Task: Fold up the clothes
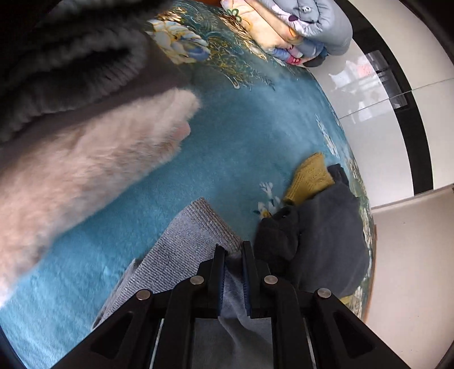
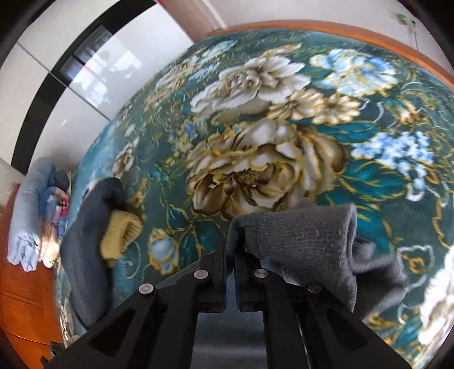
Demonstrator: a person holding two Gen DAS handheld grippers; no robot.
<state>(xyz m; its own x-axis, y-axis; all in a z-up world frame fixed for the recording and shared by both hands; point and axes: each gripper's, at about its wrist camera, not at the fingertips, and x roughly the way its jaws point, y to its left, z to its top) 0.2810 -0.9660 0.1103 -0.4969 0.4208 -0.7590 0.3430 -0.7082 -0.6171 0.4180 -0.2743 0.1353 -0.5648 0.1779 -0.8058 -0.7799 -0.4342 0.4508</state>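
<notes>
A grey-blue ribbed knit garment hangs over the teal floral blanket. My left gripper is shut on one edge of it, with cloth pinched between the jaws. My right gripper is shut on another part of the same grey knit garment, which drapes off to the right above the blanket. A pale pink fuzzy garment and a dark grey fluffy one fill the left of the left wrist view, very close to the camera.
A pile with a dark grey garment and a mustard yellow knit lies on the blanket; it also shows in the right wrist view. Folded quilts are stacked at the bed's far end. Glossy wardrobe doors stand beside the bed.
</notes>
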